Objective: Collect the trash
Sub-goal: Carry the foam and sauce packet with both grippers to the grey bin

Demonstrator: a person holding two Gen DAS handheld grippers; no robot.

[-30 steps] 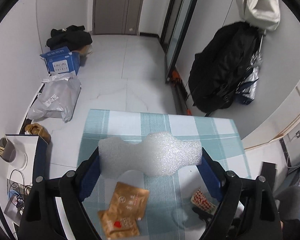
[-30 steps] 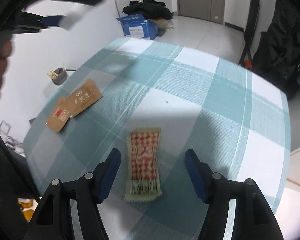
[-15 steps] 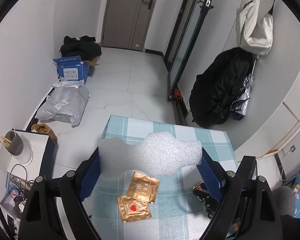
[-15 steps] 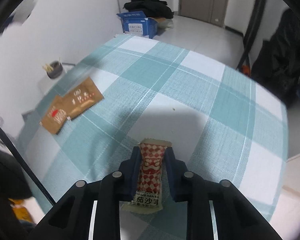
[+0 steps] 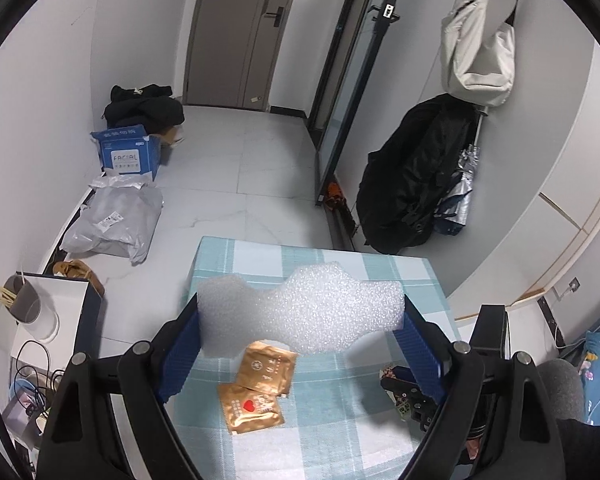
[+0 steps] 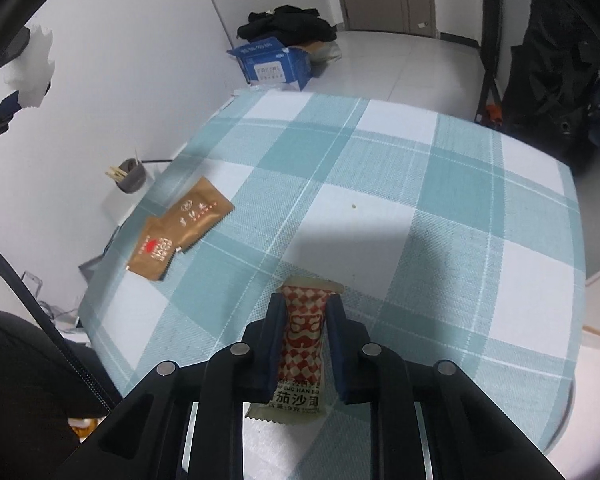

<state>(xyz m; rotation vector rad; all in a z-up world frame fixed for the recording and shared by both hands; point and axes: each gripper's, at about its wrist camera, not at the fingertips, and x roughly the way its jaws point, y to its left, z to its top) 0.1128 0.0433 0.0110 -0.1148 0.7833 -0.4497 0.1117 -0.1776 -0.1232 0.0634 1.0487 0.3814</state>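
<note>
One second ago the right gripper (image 6: 306,316) stood with its blue fingers spread on both sides of the red-and-white checked snack packet (image 6: 303,334), which lay flat on the table. Now the jaws are closing and the fingers pinch the packet by its long sides; its top end sticks out in front of the fingertips and the white end with printed characters hangs behind them, just over the cloth.

The left gripper (image 5: 300,312) still has its fingers wide apart, with the white piece of bubbly foam sheet (image 5: 300,306) stretched between the two blue pads. Compared with the earlier picture, its camera now sees more of the floor and the door, and the teal-and-white checked tablecloth (image 6: 440,184) looks smaller and further below.

Two brown foil sachets (image 6: 182,226) lie on the cloth near its left edge, one partly over the other, in the same place as before and well apart from the snack packet.

As for containers: a grey cup (image 5: 30,306) on a white side surface beside the table holds some thin wooden sticks, and an open blue cardboard box (image 5: 124,152) stands on the floor by the wall; what is inside it I cannot tell.
</note>
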